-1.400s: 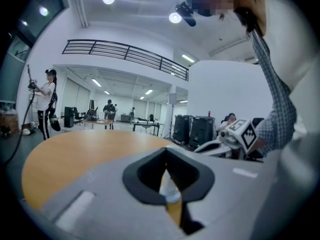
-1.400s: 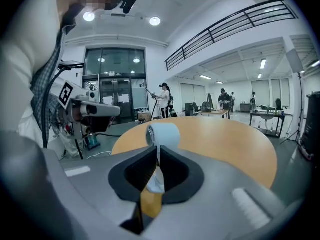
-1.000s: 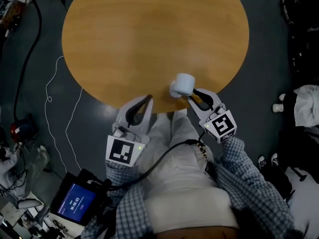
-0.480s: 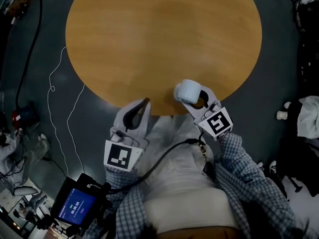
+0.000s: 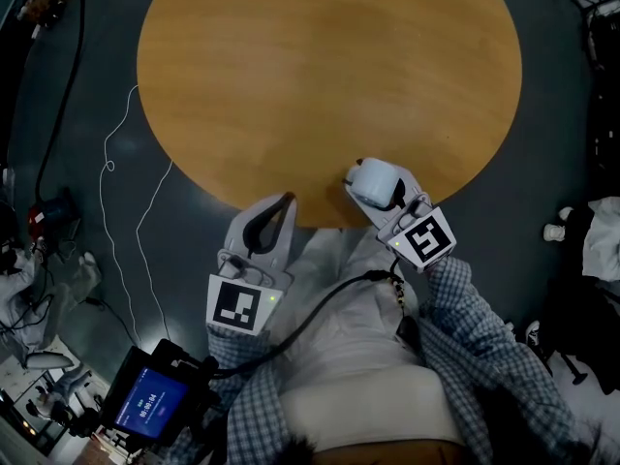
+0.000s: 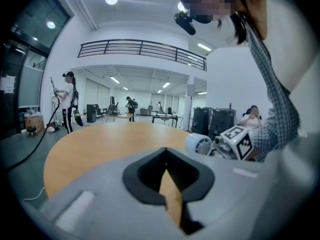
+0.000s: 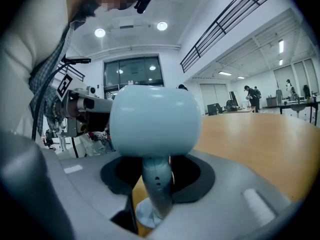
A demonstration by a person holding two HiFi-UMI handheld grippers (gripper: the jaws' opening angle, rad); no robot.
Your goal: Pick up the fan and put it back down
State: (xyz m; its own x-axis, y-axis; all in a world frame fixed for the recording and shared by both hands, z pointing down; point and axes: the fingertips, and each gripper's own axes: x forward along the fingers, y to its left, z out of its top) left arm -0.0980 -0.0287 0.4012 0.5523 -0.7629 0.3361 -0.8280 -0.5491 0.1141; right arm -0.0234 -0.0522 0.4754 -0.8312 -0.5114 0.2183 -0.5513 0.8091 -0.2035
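Observation:
A small pale-blue fan [image 5: 376, 184] stands on its round foot near the front edge of the round wooden table [image 5: 291, 66]. My right gripper [image 5: 378, 174] reaches around it from the near side. Its jaws are closing, with the fan's stem [image 7: 156, 184] upright between them and a gap on each side. The fan's rounded head [image 7: 155, 121] hides the fingertips in the right gripper view. My left gripper [image 5: 288, 198] rests shut at the table's rim, left of the fan, with nothing in it. From the left gripper view, the fan [image 6: 200, 144] sits to the right.
White and black cables [image 5: 107, 168] trail over the dark floor left of the table. A device with a lit screen [image 5: 150, 400] hangs at my lower left. Clothes and shoes [image 5: 554, 231] lie on the right. Far off, people stand in the hall [image 6: 67, 101].
My right gripper has moved forward from behind the fan so its jaws now sit on both sides of the stem; they stand wider than a second ago. The left gripper barely shifted.

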